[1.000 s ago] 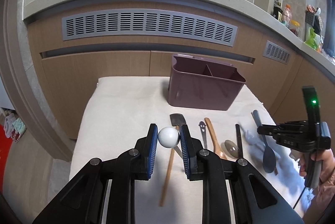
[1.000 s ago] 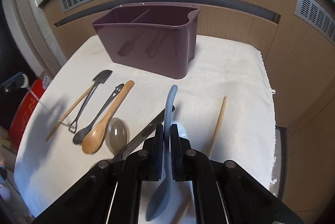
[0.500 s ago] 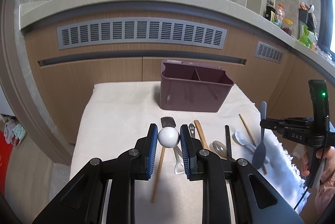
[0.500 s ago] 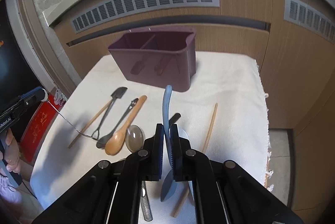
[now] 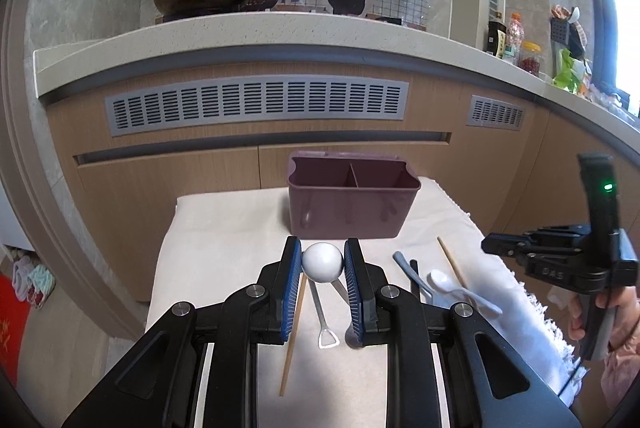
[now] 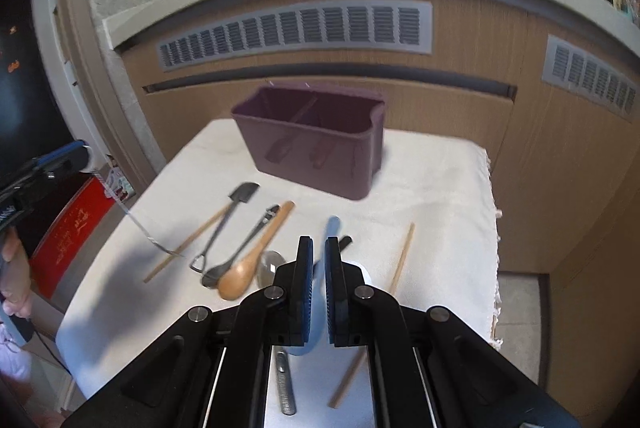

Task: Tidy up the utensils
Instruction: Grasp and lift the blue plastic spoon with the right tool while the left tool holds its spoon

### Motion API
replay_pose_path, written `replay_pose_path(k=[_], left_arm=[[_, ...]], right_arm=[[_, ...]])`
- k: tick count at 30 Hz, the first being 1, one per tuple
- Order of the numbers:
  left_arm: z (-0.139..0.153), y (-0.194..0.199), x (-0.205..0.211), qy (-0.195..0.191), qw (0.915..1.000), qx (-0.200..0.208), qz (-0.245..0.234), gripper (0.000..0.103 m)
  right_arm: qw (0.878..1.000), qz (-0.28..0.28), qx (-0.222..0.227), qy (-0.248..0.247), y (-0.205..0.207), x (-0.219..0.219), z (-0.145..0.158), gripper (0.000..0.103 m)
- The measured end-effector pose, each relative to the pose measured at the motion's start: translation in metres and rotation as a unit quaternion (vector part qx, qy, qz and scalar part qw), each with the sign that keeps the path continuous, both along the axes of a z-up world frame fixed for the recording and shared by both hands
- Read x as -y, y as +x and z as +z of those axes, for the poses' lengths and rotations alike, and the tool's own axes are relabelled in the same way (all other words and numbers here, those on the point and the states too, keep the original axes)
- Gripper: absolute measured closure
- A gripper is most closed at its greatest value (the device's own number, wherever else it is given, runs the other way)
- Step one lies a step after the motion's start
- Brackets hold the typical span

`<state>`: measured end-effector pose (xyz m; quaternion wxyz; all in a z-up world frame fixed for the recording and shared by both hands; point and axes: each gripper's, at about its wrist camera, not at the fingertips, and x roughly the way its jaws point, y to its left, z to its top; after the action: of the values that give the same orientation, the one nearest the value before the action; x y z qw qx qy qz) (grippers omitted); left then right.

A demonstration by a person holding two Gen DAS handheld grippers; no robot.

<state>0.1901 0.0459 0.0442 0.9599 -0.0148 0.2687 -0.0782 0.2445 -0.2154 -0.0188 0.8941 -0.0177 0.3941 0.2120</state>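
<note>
The left gripper points forward with its blue-padded black fingers pressed on either side of a small white ball-shaped utensil end. The right gripper points forward and slightly down, its two fingers nearly together, with a pale blue-grey spoon between the pads; blur hides the contact. In the left wrist view the person's right hand wraps the black handle from below.

One purple two-compartment caddy, in front of it two wooden chopsticks, one wooden spoon, one black spatula, two grippers
</note>
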Motion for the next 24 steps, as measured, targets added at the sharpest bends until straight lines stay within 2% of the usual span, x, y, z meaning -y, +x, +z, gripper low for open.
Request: replay_pose_path(k=[3, 7, 11, 19, 20, 21, 24], left_arm=[[-0.009, 0.003, -0.004, -0.006, 0.9998, -0.017, 0.004, 0.080], [-0.023, 0.010, -0.010, -0.015, 0.9992, -0.036, 0.009, 0.080], [-0.030, 0.015, -0.014, -0.017, 0.9990, -0.040, 0.011, 0.080], [-0.044, 0.025, -0.022, -0.019, 0.9981, -0.057, 0.013, 0.080], [-0.045, 0.026, -0.023, -0.020, 0.9980, -0.058, 0.014, 0.080], [-0.046, 0.026, -0.024, -0.021, 0.9980, -0.058, 0.015, 0.080], [-0.048, 0.028, -0.025, -0.023, 0.9978, -0.060, 0.017, 0.080]], right_arm=[[0.999, 0.003, -0.036, 0.002, 0.015, 0.001, -0.023, 0.072], [0.998, 0.012, -0.062, -0.002, 0.036, -0.013, -0.049, 0.072], [0.998, 0.016, -0.062, -0.018, 0.063, -0.033, -0.067, 0.071], [0.992, 0.057, -0.069, -0.086, 0.098, -0.072, -0.106, 0.071], [0.993, 0.056, -0.065, -0.081, 0.098, -0.071, -0.106, 0.074], [0.993, 0.054, -0.068, -0.083, 0.097, -0.070, -0.106, 0.089], [0.993, 0.046, -0.068, -0.085, 0.088, -0.065, -0.098, 0.092]])
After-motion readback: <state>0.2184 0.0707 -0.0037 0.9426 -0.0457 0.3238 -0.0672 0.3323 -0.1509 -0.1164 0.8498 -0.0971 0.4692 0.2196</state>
